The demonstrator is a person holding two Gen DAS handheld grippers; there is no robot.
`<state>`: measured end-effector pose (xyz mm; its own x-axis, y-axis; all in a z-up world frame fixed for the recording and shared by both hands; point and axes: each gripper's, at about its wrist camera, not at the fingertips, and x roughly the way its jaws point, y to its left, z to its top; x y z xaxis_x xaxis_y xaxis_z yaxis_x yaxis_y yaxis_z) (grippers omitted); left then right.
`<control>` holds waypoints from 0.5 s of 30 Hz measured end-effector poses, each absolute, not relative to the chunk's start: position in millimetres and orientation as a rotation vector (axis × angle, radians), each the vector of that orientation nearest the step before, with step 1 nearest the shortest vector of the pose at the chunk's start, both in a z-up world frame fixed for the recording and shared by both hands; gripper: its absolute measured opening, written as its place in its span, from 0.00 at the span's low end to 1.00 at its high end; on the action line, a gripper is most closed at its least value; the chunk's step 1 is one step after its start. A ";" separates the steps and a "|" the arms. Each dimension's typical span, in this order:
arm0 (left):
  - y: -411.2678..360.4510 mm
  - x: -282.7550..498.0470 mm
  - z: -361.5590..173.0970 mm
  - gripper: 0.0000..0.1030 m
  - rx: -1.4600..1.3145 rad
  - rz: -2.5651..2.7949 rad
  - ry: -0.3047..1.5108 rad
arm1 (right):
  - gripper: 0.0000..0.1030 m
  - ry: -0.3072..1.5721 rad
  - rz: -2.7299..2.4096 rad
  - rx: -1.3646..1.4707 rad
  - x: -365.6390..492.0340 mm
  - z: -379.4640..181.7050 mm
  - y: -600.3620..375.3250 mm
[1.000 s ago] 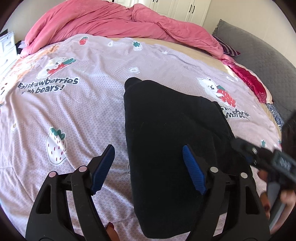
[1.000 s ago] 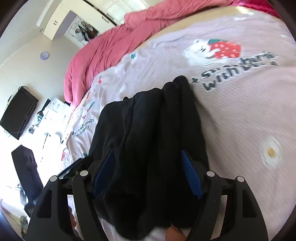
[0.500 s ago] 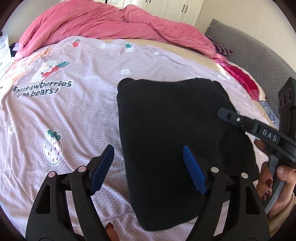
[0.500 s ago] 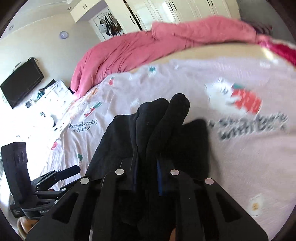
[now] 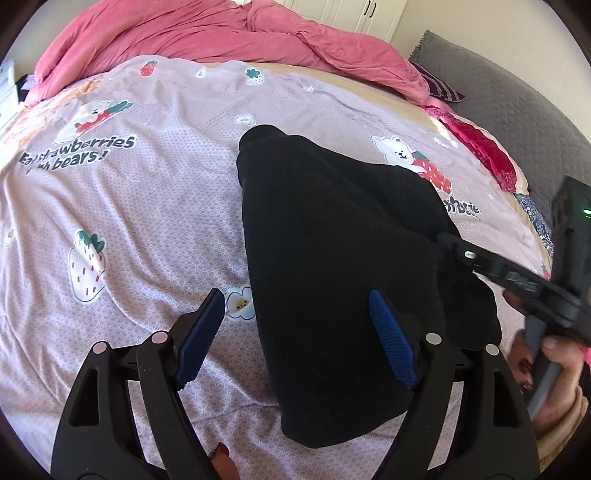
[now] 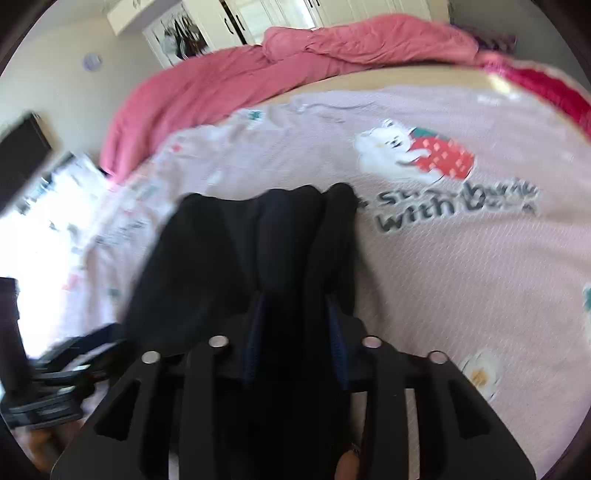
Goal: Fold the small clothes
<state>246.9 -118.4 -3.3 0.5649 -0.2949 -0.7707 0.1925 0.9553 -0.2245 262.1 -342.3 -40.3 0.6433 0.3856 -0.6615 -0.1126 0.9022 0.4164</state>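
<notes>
In the left wrist view, the left gripper (image 5: 297, 334) is filling the bottom of the frame with its blue-padded fingers (image 5: 391, 339) spread wide and holding nothing; the left finger is hanging over bare sheet, the right finger over cloth. Between and beyond them, the folded black fabric garment (image 5: 332, 258) is lying on the pale lilac bed sheet printed with strawberries and bears (image 5: 129, 221), running from the lower centre of the frame toward the middle. At the right edge, the right gripper (image 5: 448, 240) is reaching in, its black tip meeting the garment's right edge. In the right wrist view, the right gripper (image 6: 295, 332) is occupying the lower centre, its blue pads (image 6: 253, 343) drawn narrow and pinching a bunched ridge of the black garment (image 6: 258, 236), which is rising in soft folds ahead of the fingers; this view is blurred. The left gripper (image 6: 81, 354) is appearing at the lower left edge there. Farther off, along the top of both frames, a rumpled pink quilt (image 5: 221, 33) is lying piled across the bed, and a grey quilted headboard (image 5: 517, 110) is standing at the upper right of the left wrist view.
</notes>
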 end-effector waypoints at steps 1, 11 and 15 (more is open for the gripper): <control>-117.8 246.6 -3.4 0.70 -0.123 -0.289 0.928 | 0.41 0.827 0.327 0.393 256.7 -39.2 -345.7; -114.7 235.7 0.5 0.72 -0.128 -0.292 0.919 | 0.53 0.871 0.381 0.463 236.9 -59.6 -345.2; -113.7 234.6 -1.0 0.75 -0.127 -0.291 0.920 | 0.32 0.838 0.392 0.443 233.7 -57.1 -341.8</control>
<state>234.6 -113.7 -1.0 0.5703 -0.3010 -0.7644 0.1928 0.9535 -0.2316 233.7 -341.8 -57.1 0.6083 0.4963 -0.6194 -0.1564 0.8400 0.5195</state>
